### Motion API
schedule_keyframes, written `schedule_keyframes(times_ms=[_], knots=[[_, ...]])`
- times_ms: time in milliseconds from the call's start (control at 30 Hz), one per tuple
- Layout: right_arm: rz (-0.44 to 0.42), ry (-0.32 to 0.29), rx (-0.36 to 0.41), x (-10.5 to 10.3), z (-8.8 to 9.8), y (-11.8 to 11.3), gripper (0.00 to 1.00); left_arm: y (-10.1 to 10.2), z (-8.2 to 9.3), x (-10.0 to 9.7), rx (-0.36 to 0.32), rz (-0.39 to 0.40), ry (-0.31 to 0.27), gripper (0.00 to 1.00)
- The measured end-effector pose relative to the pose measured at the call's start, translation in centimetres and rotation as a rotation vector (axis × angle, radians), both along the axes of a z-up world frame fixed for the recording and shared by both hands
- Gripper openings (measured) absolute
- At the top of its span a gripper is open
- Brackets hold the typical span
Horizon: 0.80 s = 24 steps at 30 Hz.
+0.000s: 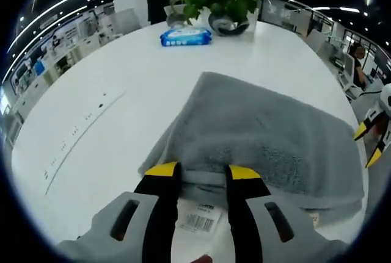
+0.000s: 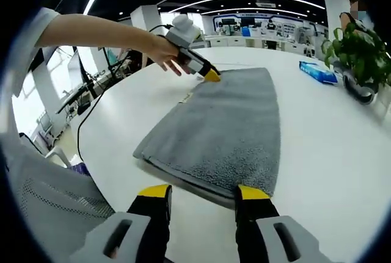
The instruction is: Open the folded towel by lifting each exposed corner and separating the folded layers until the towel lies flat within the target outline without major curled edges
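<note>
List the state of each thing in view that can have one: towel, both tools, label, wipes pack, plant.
Gray towel: still folded, lying flat on the white table.
Left tool: open, tips at the towel's near edge.
Right tool: open, tips at the towel's edge, nothing gripped.
Barcode tag: lying out on the table beside the towel's edge.
Wipes pack: closed, lying flat.
Potted plant: upright.
</note>
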State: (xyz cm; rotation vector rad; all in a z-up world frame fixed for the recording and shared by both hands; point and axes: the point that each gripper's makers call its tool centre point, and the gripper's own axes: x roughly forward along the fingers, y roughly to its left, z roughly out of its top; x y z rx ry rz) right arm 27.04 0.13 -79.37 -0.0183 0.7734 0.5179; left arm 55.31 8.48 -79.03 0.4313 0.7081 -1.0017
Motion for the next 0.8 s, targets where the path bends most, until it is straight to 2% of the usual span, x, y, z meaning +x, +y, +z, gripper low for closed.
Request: schedule_keyframes(times_ms=[33,100,133,167,200,367,433,533,600,800], knots=[[0.016,0.017,0.023,0.0,0.3,0.2,0.40,0.2,0.1,-0.1,0.006,0.014,0.011,0.29],[0.023,0.013,0.057,0.3,0.9,0.6,0.40,0.5,0.5,-0.3,0.004,0.025,0.012,0.29],[0.032,0.001,0.068,0.4,1.3,0.8,0.40,0.7,0.7,-0.4,0.000,0.028,0.008,0.28],[0.044,-0.053,0.053,1.0,1.9,0.9,0.40,0.8,0.8,-0.5,-0.008,0.033,0.010,0.28],[0.042,-0.090,0.041,1.3,2.5,0.9,0.40,1.0,1.0,-0.6,-0.025,0.057,0.021,0.28],[0.030,-0.118,0.074,1.7,4.1,1.5,0.43,1.1,2.8,-1.2,-0.160,0.170,0.069,0.27],[0.054,-0.152,0.059,1.9,4.7,2.0,0.45,1.3,3.8,-1.5,-0.204,0.189,0.052,0.27],[0.065,-0.156,0.065,2.0,5.4,2.7,0.47,2.0,4.2,-2.5,-0.212,0.210,0.065,0.27],[0.095,-0.197,0.044,2.2,6.1,3.3,0.48,2.3,4.5,-3.0,-0.222,0.219,0.053,0.27],[0.183,-0.221,0.003,2.2,6.9,5.6,0.54,3.4,5.8,-5.2,-0.256,0.256,0.018,0.27]])
